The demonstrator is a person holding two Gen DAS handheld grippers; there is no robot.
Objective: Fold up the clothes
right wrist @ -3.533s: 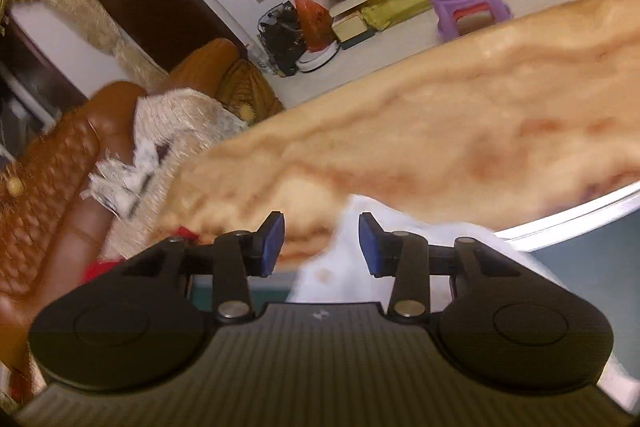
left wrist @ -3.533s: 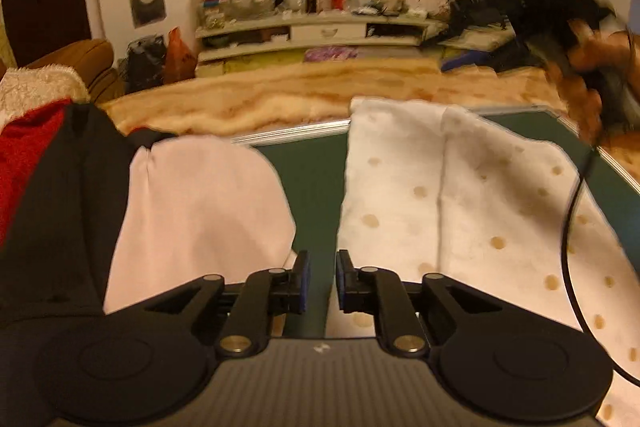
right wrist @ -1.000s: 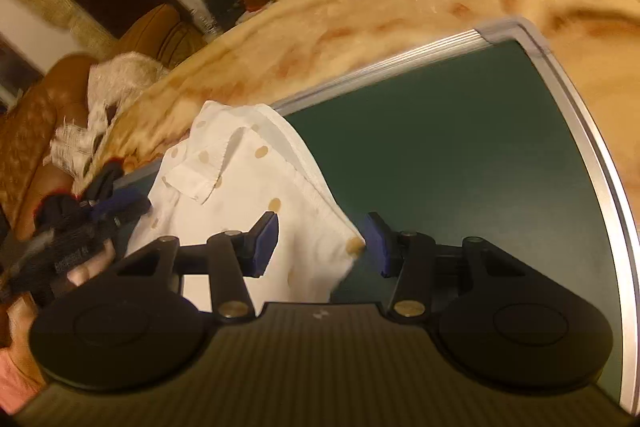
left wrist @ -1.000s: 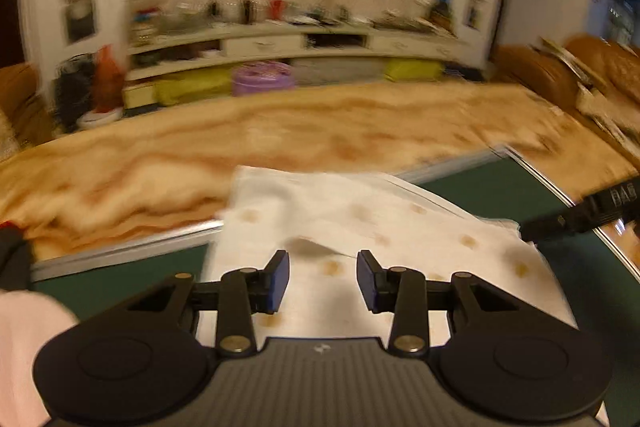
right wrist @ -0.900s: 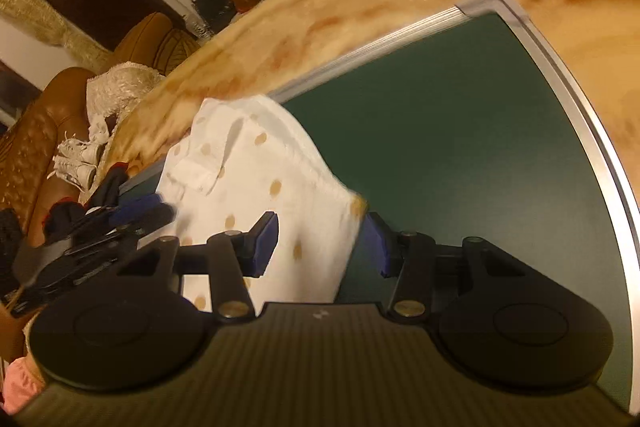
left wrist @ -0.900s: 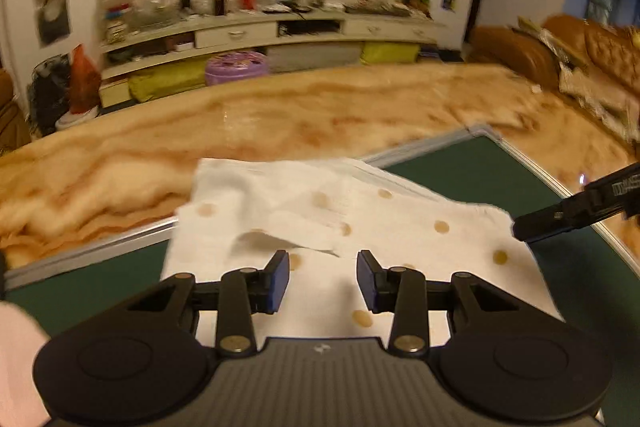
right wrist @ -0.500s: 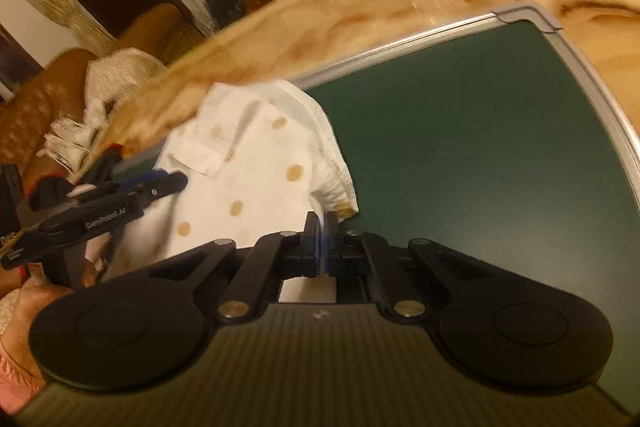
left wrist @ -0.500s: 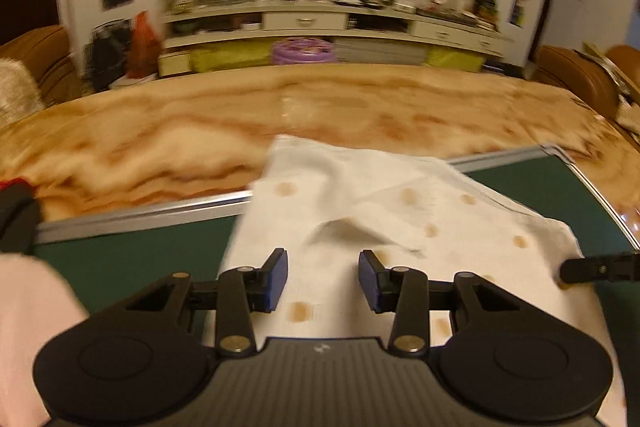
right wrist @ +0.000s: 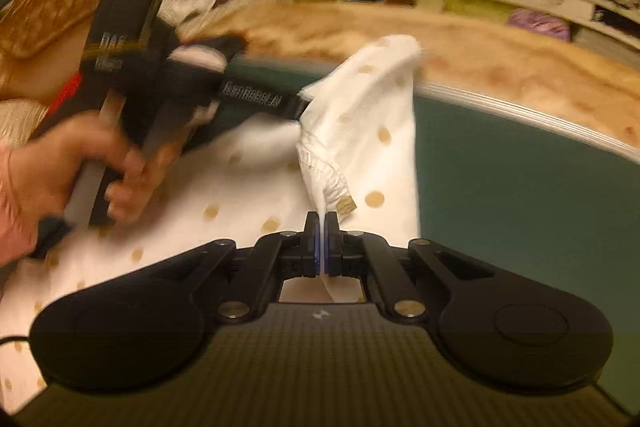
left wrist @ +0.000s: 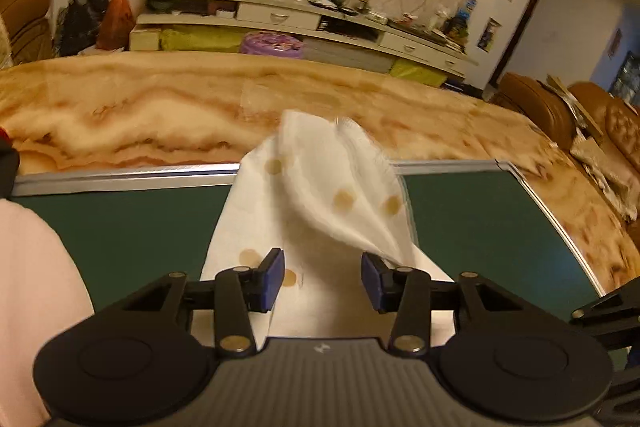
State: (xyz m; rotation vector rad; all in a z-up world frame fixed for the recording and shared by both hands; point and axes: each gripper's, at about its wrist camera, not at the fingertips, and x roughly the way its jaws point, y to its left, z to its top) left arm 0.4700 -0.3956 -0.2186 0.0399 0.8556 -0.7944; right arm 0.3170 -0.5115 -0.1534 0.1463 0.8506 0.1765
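A: On the green mat point(left wrist: 120, 219), from left to right, what is shown?

B: At far left, a pink garment point(left wrist: 36, 291); then the left gripper point(left wrist: 322, 277), jaws spread wide and holding nothing, with the white dotted garment point(left wrist: 332, 203) lying directly ahead of it and running away toward the mat's far edge.

A: And the right gripper point(right wrist: 321, 227)?

B: Jaws pressed together on a bunched edge of the white dotted garment point(right wrist: 360, 131), next to a small tan label point(right wrist: 346, 205). That edge is lifted off the mat, so the cloth rises in a peak (blurred, which suggests motion) while the rest lies flat below.

A: Which relation decides the coming move?

B: The long axis of the garment runs front to back; the lifted edge is on its right side, so the raised part would likely be carried across leftward. The right gripper has the cloth; the left one, whose fingers point(right wrist: 294, 109) reach the raised fold in the right wrist view, is close enough to pinch it.

A: Appearance?

B: Thin, soft white fabric with tan dots, one edge gathered.
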